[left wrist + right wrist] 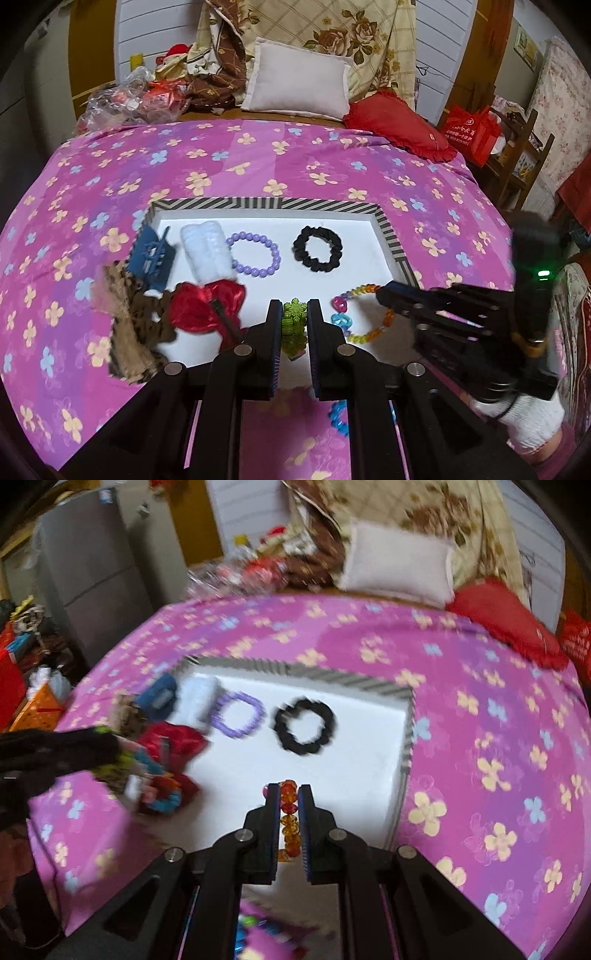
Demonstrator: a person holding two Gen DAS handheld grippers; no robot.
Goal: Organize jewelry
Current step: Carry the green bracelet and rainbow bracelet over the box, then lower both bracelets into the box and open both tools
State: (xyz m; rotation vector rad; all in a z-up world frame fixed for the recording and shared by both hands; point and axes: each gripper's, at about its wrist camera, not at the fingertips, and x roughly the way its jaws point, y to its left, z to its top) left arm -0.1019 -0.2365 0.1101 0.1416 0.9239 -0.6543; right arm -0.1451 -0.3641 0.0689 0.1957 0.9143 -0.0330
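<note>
A white tray with a striped rim (258,204) (354,679) lies on the pink flowered bedspread. In it lie a blue hair claw (153,258), a white fluffy piece (207,247), a purple bead bracelet (253,254) (238,716), a black scrunchie (317,249) (304,725) and a red bow (207,306). My left gripper (294,304) (114,746) is shut on a green snowflake-shaped ornament (294,317) over the tray's near edge. My right gripper (380,293) (289,788) is shut on a multicoloured bead bracelet (369,334) (289,801), whose orange beads sit between its fingers.
Brown leopard-print fabric (129,325) hangs over the tray's left corner. A white pillow (299,79), a red cushion (399,123) and bags of clutter (129,99) sit at the bed's far end. Wooden furniture with a red bag (476,133) stands to the right.
</note>
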